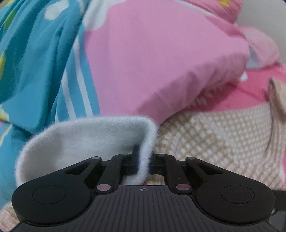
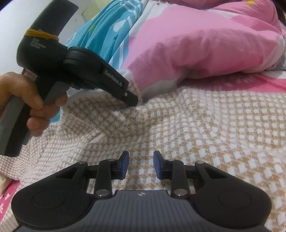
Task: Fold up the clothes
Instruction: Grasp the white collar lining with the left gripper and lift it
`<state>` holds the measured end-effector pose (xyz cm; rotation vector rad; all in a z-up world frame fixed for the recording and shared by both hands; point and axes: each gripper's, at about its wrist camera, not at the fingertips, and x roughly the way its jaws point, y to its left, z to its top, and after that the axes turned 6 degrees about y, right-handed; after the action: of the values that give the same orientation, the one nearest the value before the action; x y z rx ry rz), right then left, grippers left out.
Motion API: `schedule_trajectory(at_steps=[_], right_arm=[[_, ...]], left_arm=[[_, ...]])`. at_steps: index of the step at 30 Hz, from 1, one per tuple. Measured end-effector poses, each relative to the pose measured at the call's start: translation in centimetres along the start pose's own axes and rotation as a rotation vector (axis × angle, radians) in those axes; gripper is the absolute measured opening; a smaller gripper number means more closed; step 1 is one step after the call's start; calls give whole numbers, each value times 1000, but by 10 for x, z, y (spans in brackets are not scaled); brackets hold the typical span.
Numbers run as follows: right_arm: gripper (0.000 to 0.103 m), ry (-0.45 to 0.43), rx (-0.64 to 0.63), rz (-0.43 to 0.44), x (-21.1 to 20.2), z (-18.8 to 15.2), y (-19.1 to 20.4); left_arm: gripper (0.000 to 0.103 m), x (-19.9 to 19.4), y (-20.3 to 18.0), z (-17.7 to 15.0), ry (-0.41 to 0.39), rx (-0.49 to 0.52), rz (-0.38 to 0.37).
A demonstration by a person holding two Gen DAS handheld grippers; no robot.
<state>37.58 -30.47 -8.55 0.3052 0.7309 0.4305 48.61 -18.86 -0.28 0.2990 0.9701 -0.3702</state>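
Observation:
A tan-and-white checked knit sweater [image 2: 196, 133] lies spread on the bed. My left gripper [image 1: 143, 157] is shut on a raised fold of its edge, whose fuzzy white inner side [image 1: 80, 142] curls up to the left of the jaws. The checked outer side [image 1: 214, 139] shows to the right. In the right wrist view, a hand [image 2: 35, 107] holds the left gripper [image 2: 133, 102] with its tip at the sweater's far edge. My right gripper [image 2: 141, 164] hovers open over the near part of the sweater, with nothing pinched between its blue pads [image 2: 124, 164].
A puffy pink duvet [image 2: 196, 44] lies bunched just beyond the sweater. Blue patterned bedding [image 2: 110, 30] hangs at the far left. A pink sheet [image 2: 259, 83] shows to the right behind the sweater. A white wall [image 2: 21, 16] stands at the upper left.

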Motion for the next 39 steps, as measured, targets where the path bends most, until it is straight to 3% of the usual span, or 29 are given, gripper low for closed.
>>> schedule_trajectory(at_steps=[4,8,14,16,19,22,28,34,37,39], right_arm=[[31,1,3,2,0,-1,-1],[31,3,5,1,1,-2,-2],[31,8,16,4,1,-4,-5],[31,9,19,5,1,-5,-6],[31,11,22,8,2,-7,-7],[31,11,29,13,1,-8,-8],[31,15,32,13,3,-6,-7],[31,16,35,15,2,-3,-6],[31,16,36,15,2,-2,-6],[31,16,35,14,2,-3,-6]], left_arm=[[3,-19,43,-12,-95,-231,-195],[3,-28,84,-36,-256,-412,-400],[3,-16,115,-61,-440,-604,-588],[3,-8,113,-64,-481,-620,-606],[4,-3,109,-57,-506,-545,-537],[5,-10,110,-52,-483,-514,-519],[10,-39,120,-40,-477,-452,-455],[14,-88,132,-44,-589,-433,-387],[14,-104,114,-63,-579,-323,-386],[15,-101,90,-81,-520,-189,-384]])
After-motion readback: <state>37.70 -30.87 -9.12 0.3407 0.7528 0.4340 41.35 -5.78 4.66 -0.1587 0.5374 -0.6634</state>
